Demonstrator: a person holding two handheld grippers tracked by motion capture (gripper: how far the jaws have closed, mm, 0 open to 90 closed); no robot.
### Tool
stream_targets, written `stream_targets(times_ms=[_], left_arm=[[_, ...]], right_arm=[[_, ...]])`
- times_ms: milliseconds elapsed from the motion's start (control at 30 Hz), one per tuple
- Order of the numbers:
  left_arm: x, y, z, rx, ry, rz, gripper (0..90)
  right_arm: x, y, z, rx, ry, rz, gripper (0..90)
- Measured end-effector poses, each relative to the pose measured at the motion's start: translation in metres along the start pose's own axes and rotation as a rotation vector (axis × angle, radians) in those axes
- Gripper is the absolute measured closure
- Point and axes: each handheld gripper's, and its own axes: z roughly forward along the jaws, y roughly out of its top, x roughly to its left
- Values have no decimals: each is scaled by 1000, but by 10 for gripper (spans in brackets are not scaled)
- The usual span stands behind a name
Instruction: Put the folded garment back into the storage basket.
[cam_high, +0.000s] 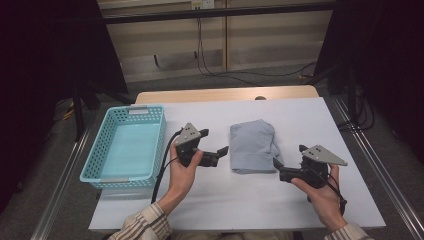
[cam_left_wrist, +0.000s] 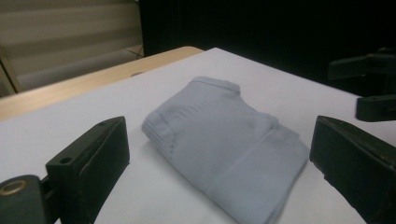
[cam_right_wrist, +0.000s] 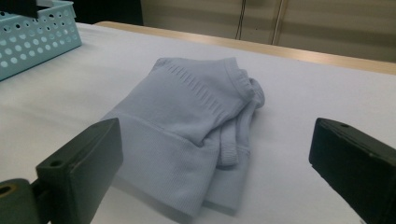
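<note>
A folded pale blue-grey garment (cam_high: 252, 146) lies on the white table top (cam_high: 235, 200), right of centre. My left gripper (cam_high: 212, 142) is held just left of it, open, jaws pointing at the cloth. My right gripper (cam_high: 289, 156) hovers at the cloth's near right corner, also open. In the left gripper view the garment (cam_left_wrist: 219, 144) lies between and beyond the wide-apart jaws of the left gripper (cam_left_wrist: 219, 156), and the right gripper (cam_left_wrist: 373, 88) shows at the far right. In the right gripper view the garment (cam_right_wrist: 187, 126) sits ahead of the empty right gripper (cam_right_wrist: 217, 163).
An empty turquoise perforated basket (cam_high: 134, 109) stands on the left part of the table; its corner (cam_right_wrist: 37, 32) appears in the right gripper view. A wooden table edge (cam_high: 225, 93) runs along the back. Cables hang on the wall behind.
</note>
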Motion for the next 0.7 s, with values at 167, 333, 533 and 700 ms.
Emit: stream_targets(times_ms=[167,333,533,700], left_arm=[[10,4,20,19,1,-10,45],[12,8,35,1,54,26,34],[22,11,50,35,72,0,33],[32,10,61,33,99,-28,39]], right_arm=[[2,4,8,2,35,15,27],[4,9,16,13,48,23,33],[0,13,26,81,68,42,34],[-8,16,31,118,89,68,41]])
